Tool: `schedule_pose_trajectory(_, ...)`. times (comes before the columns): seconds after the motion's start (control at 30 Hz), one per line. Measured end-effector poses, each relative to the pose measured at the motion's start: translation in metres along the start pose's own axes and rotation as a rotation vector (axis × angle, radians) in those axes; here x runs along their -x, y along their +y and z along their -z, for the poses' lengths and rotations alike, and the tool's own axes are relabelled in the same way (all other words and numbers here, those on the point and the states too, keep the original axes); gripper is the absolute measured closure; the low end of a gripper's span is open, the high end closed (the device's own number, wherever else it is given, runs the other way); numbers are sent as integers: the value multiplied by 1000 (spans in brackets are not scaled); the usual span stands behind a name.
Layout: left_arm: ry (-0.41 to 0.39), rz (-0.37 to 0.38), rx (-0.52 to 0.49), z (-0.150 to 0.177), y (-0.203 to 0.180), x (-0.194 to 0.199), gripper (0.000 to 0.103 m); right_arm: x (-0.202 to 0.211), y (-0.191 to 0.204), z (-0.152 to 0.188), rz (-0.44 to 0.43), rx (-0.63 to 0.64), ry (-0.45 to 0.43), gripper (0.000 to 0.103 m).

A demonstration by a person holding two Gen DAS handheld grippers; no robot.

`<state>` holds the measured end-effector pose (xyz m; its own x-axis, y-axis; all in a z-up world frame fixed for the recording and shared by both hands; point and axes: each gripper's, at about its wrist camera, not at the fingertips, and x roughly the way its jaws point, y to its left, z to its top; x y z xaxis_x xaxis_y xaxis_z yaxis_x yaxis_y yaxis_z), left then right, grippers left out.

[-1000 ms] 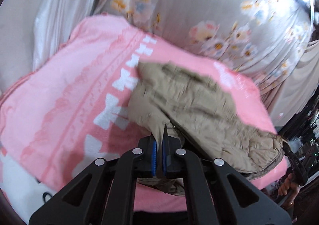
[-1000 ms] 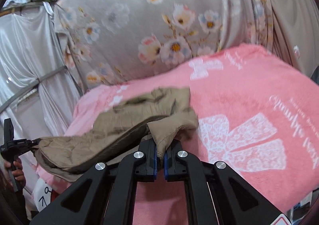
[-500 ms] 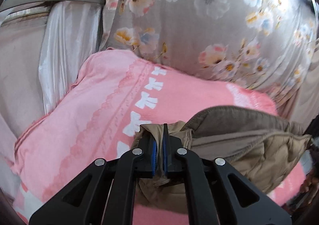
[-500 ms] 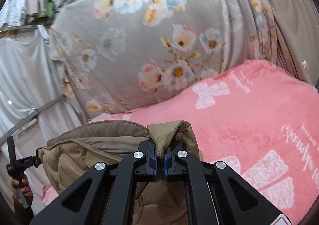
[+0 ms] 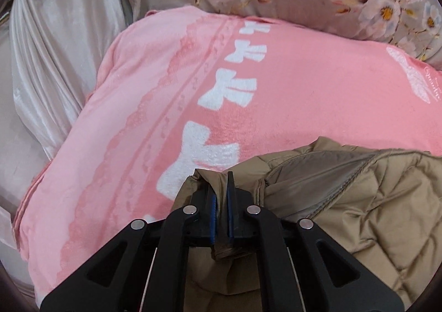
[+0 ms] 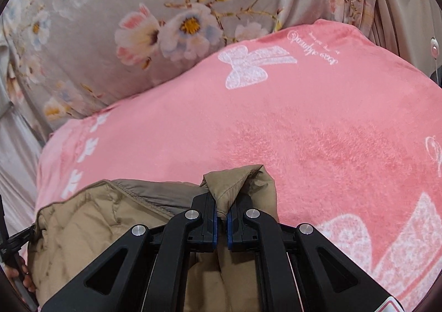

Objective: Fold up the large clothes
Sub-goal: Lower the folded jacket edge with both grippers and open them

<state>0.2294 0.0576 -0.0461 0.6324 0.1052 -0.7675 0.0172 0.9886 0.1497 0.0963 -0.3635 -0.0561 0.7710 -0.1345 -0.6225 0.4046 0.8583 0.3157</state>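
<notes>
A tan quilted jacket (image 5: 373, 201) hangs between my two grippers, just above a pink blanket (image 5: 304, 85) with white bows. My left gripper (image 5: 220, 193) is shut on a bunched corner of the jacket, with the quilted lining spreading to the right. In the right wrist view my right gripper (image 6: 221, 201) is shut on another fold of the jacket (image 6: 94, 223), whose body trails to the left. The jacket's lower part is hidden below both grippers.
The pink blanket (image 6: 317, 132) covers a raised, bed-like surface. Behind it hangs a grey floral curtain (image 6: 138, 21); a white satin drape (image 5: 60, 63) stands at the left. At the left edge of the right wrist view a hand (image 6: 19, 276) holds the other gripper's handle.
Both grippers carried the jacket forward and lower over the blanket. It went from lying spread on the bed to hanging doubled between them; the curtain and blanket now look closer.
</notes>
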Motion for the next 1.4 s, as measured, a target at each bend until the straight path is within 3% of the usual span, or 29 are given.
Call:
schedule_pose_trajectory(0.4,-31,-66,-29,19,-23,-38,97,-50,2,24,41,39,73,99)
schedule_pose_trajectory(1.17,-56,-64,-14,23,-24,-42,97,-56,-3,25,14,-2,82,101)
schedule_pose_trajectory(1.33,-57,-56,-9,23,-25,-41,97,-50,-15,22,-50,-61,68,97)
schedule_pose_trajectory(1.4,-59,-15,15,22,-17,-39,96,-38,-24,20,-75,-105,60,91)
